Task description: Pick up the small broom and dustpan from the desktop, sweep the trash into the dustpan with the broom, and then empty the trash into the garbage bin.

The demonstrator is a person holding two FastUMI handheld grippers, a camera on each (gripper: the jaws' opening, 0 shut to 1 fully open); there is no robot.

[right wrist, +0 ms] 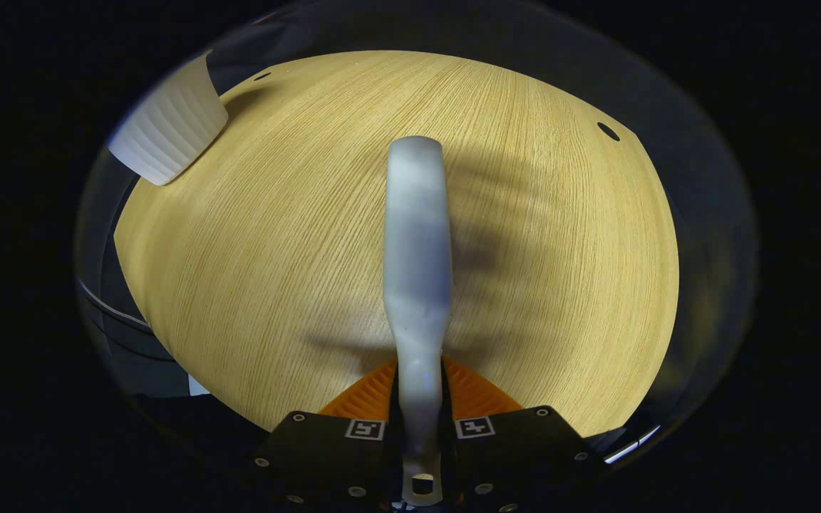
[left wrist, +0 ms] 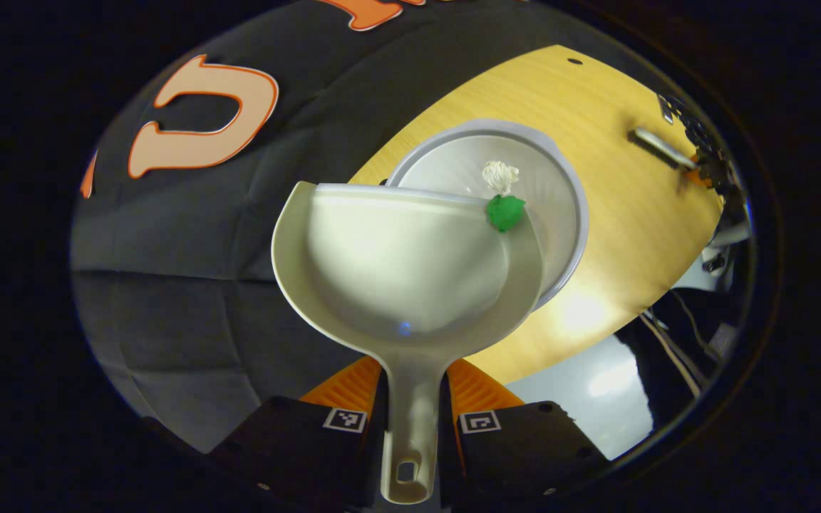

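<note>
In the left gripper view, the dustpan (left wrist: 410,263) is held by its handle between the orange fingers (left wrist: 345,388) of the left gripper (left wrist: 410,399), whose jaws are narrowed onto the handle from both sides. The pan is tipped with its open lip over the bin (left wrist: 567,206), a round white vessel standing on the desk (left wrist: 624,235). At the right end of that lip, against the bin's inner wall, a green scrap (left wrist: 505,211) is seen, and just above it, inside the bin, a white crumpled scrap (left wrist: 499,173). Farther right of the bin, near the desk's edge, the broom (left wrist: 660,148) is seen held low over the wood by the right gripper (left wrist: 703,167), which is too small there for its jaws to be judged.

In the right gripper view, the bin's ribbed outer wall (right wrist: 168,132) appears at the upper left of the desk (right wrist: 560,285). Well right of the bin, the broom's back (right wrist: 417,235) runs straight ahead over the desk, its handle clamped between the narrowed jaws of the right gripper (right wrist: 417,402). A blurred shadow lies on the wood just right of the broom.
</note>
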